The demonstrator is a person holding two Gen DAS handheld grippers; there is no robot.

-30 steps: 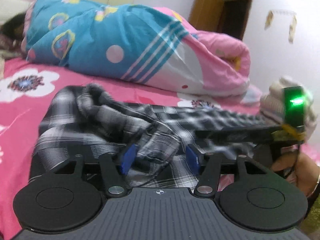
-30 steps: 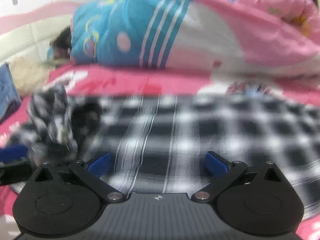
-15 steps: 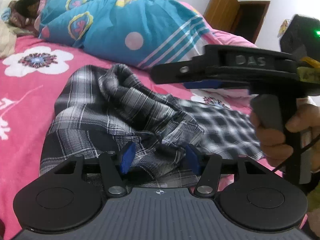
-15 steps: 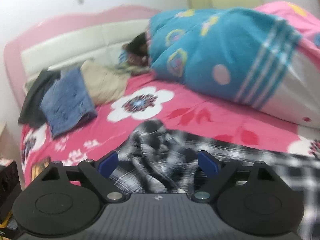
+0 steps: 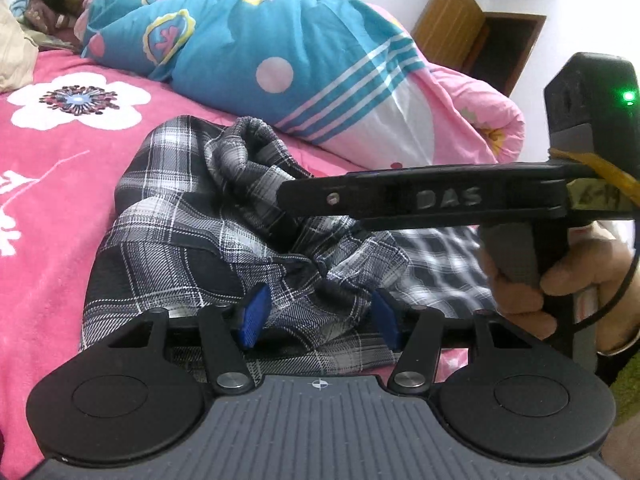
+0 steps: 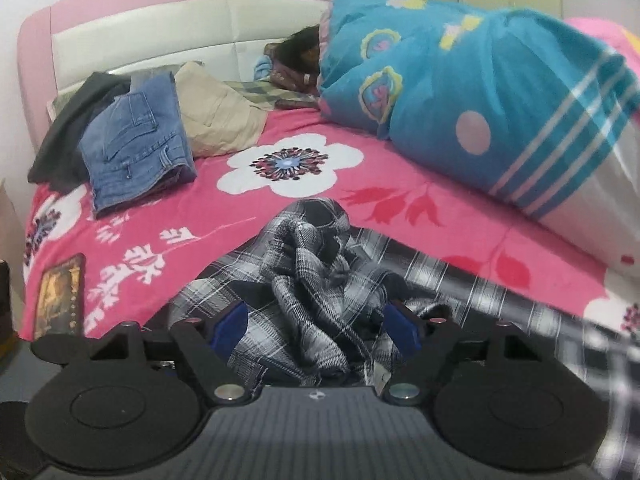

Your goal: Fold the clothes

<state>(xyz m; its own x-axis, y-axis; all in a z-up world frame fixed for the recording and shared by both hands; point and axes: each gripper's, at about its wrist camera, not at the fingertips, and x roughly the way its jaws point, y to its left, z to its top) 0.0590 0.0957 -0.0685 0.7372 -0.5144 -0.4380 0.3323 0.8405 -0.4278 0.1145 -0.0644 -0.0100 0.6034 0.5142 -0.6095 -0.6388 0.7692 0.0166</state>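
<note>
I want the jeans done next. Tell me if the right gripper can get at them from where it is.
Probably not yet. The right gripper sits with open jaws around the bunched plaid shirt, while the folded jeans lie far up by the headboard. Bare pink bedspread lies between, so nothing blocks the way.

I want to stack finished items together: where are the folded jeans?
In the right wrist view, the folded jeans lie upper left near the headboard, between a dark garment and a beige garment.

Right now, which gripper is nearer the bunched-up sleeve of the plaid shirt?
Right. The right gripper sits open directly over the bunched sleeve, fingers straddling it. The left gripper is open at the plaid shirt's near edge, short of the bunch.
</note>
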